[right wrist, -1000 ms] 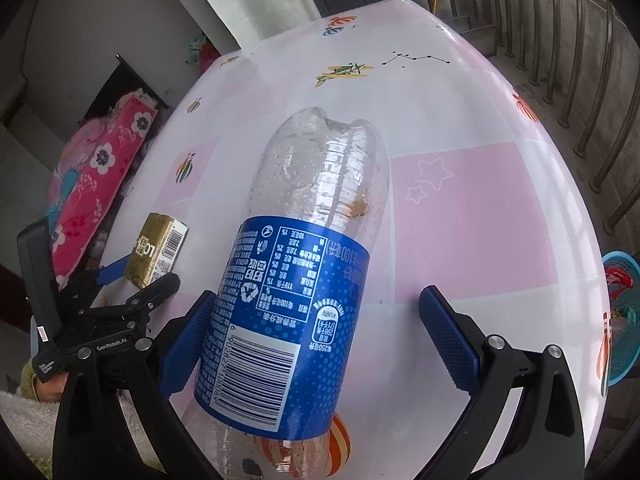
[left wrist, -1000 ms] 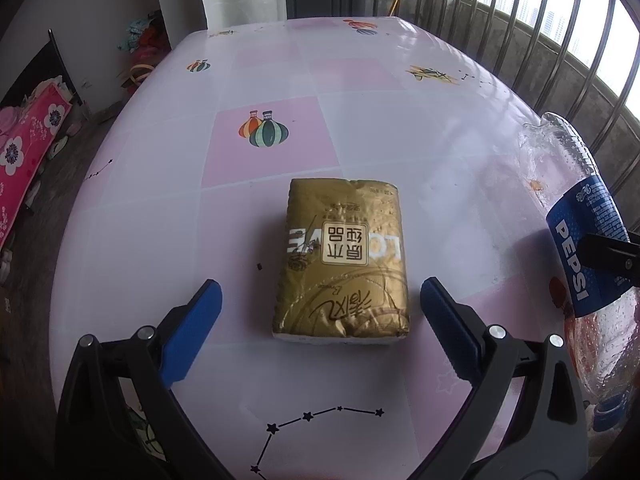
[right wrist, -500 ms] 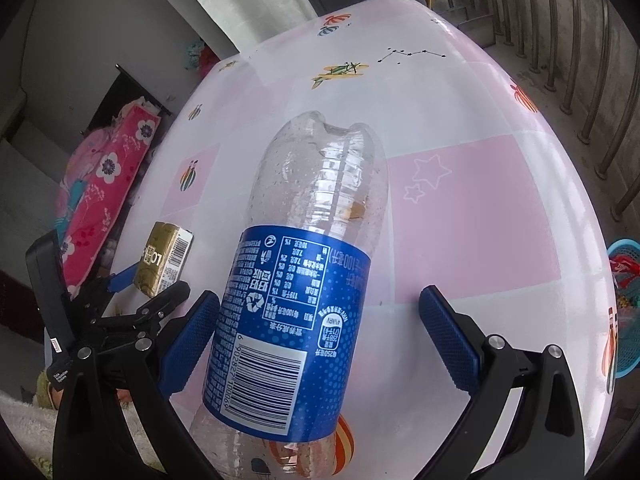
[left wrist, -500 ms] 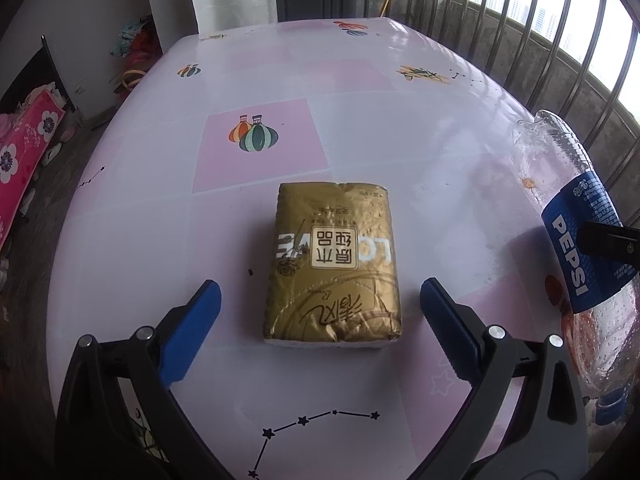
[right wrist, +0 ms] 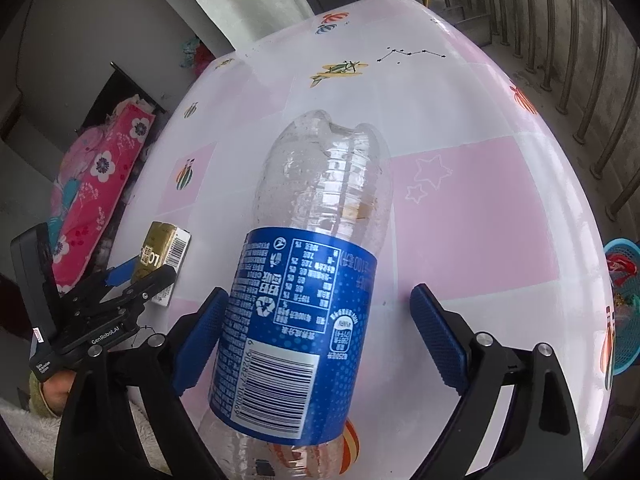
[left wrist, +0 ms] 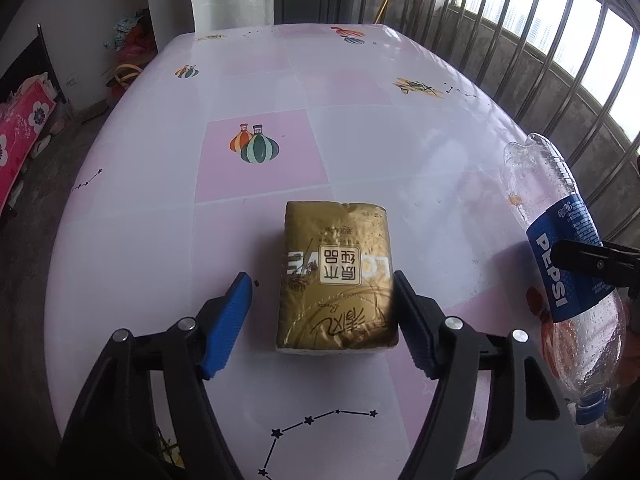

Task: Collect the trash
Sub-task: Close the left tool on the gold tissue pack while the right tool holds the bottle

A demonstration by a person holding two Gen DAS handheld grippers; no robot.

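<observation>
The left claw (left wrist: 322, 308) sits low over the pink-and-white patterned desk (left wrist: 260, 152) with its blue-padded fingers apart, straddling a flat gold foil tissue pack (left wrist: 336, 276) that lies face up on the desk. The right-hand pad touches or nearly touches the pack's edge, while the left-hand pad stands clear of it with a gap. The right claw (right wrist: 320, 340) is likewise spread wide around a clear plastic Pepsi bottle with a blue label (right wrist: 304, 312), which lies on its side on the desk near the right edge, cap end toward the camera. The bottle's label rests against or just beside the left-hand pad; the right-hand pad is well apart from it. A blue plastic basket (right wrist: 624, 308) sits on the floor beyond the desk's right edge.
</observation>
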